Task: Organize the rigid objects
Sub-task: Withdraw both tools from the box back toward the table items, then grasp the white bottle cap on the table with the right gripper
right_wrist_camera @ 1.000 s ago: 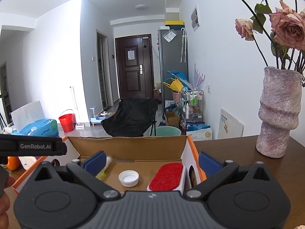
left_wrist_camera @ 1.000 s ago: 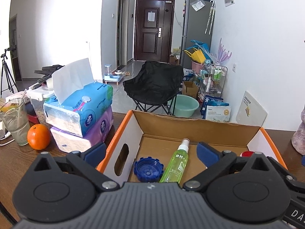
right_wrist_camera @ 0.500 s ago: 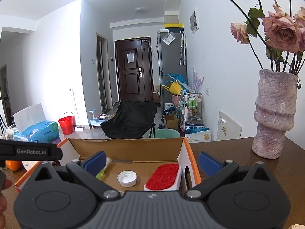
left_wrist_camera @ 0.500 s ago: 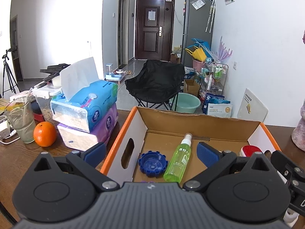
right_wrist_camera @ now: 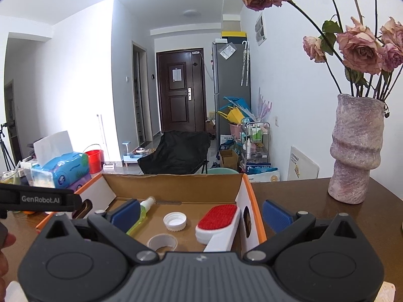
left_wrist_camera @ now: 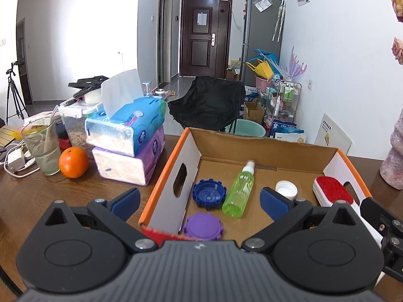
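An open cardboard box [left_wrist_camera: 173, 166] with orange edges sits on the brown table. Inside it lie a blue lid [left_wrist_camera: 209, 193], a purple lid [left_wrist_camera: 203, 226], a green spray bottle [left_wrist_camera: 240, 191], a white cap [left_wrist_camera: 286, 189] and a red-and-white lint brush [left_wrist_camera: 332, 193]. My left gripper [left_wrist_camera: 200, 198] is open and empty above the box's near left part. My right gripper [right_wrist_camera: 201, 214] is open and empty above the box's near right part. In the right wrist view the box [right_wrist_camera: 248, 206] holds the bottle [right_wrist_camera: 141, 214], the cap [right_wrist_camera: 175, 221], the brush [right_wrist_camera: 217, 224] and a clear ring [right_wrist_camera: 162, 242].
Stacked tissue packs [left_wrist_camera: 128, 136], an orange [left_wrist_camera: 73, 162] and a glass [left_wrist_camera: 44, 148] stand left of the box. A charger with cable [left_wrist_camera: 15, 162] lies at the far left. A pink vase with dried roses [right_wrist_camera: 357, 148] stands on the table to the right.
Both grippers have pulled back and risen, so more of the box floor shows. The purple lid and the clear ring have come into view. Nothing was grasped.
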The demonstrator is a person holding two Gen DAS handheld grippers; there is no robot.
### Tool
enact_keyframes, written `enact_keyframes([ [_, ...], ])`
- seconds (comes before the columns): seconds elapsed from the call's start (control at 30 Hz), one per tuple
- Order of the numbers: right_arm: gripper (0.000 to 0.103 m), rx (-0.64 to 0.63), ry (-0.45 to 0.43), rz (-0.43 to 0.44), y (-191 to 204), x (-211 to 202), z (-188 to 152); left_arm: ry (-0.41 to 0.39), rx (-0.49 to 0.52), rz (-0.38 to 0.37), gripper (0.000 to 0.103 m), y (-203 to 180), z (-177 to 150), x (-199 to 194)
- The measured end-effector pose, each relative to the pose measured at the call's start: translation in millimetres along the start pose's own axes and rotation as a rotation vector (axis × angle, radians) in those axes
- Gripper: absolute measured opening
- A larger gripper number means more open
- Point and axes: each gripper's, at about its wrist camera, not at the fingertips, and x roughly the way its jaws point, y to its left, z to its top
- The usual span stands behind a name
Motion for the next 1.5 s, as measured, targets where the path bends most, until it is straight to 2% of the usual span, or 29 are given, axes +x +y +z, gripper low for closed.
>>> enact_keyframes([
  [0.5,0.103,-0.003,0.013,0.013,8,-52,-15,0.015,-0.005,-0.008,0.103,16,-26,-45],
  [1.2,0.103,0.0,0.073,0.032,25,-116,-44,0.034,0.034,0.011,0.103,37,-61,-107],
  [1.5,0.103,-0.003,0.111,0.036,29,-140,-63,0.074,0.042,-0.009,0.103,49,-81,-125],
])
